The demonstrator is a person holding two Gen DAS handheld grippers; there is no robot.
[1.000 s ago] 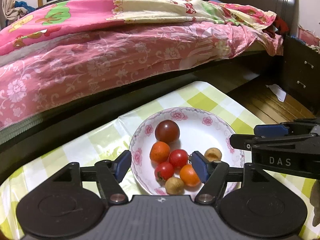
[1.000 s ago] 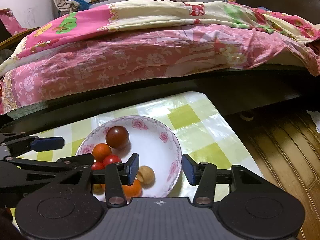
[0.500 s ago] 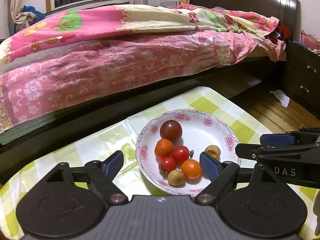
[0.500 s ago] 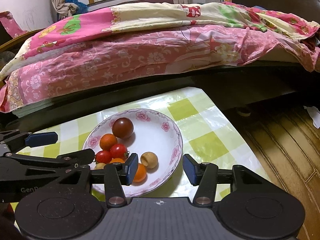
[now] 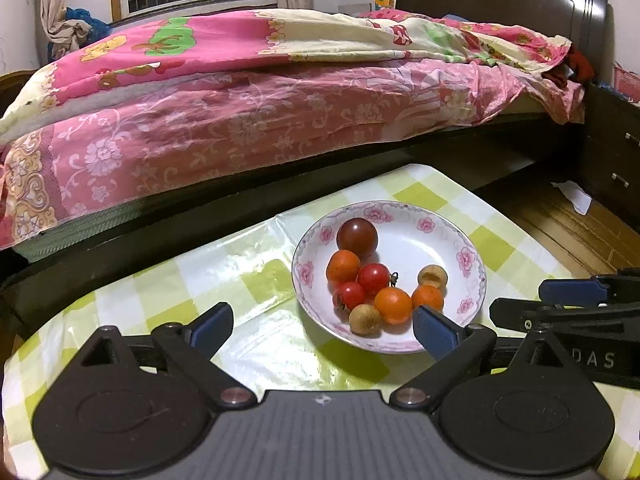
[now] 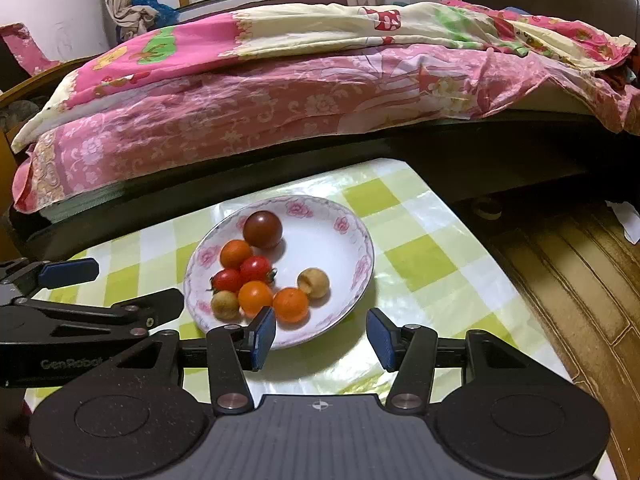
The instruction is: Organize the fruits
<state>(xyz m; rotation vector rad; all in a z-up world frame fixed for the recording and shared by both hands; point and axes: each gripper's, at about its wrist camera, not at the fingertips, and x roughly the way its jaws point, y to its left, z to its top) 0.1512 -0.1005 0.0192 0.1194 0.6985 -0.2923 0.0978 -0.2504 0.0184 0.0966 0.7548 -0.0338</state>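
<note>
A white plate with pink flowers sits on the green-checked tablecloth. It holds a dark red tomato, three orange tomatoes, two red cherry tomatoes and two brown longans. My left gripper hovers in front of the plate's near-left rim; its jaws are opening and nothing is between them. My right gripper stands open before the plate's near-right rim, holding nothing. In the right wrist view the left gripper reaches in from the left.
A bed with pink flowered bedding and a dark frame runs along the table's far edge. The table's right edge drops to a wooden floor. A dark cabinet with drawers stands at the right, with a scrap of paper on the floor.
Both grippers have drawn back from the plate, which now sits farther off in each view. The left jaws have spread from around the fruits to wide open. The fruits stay on the plate.
</note>
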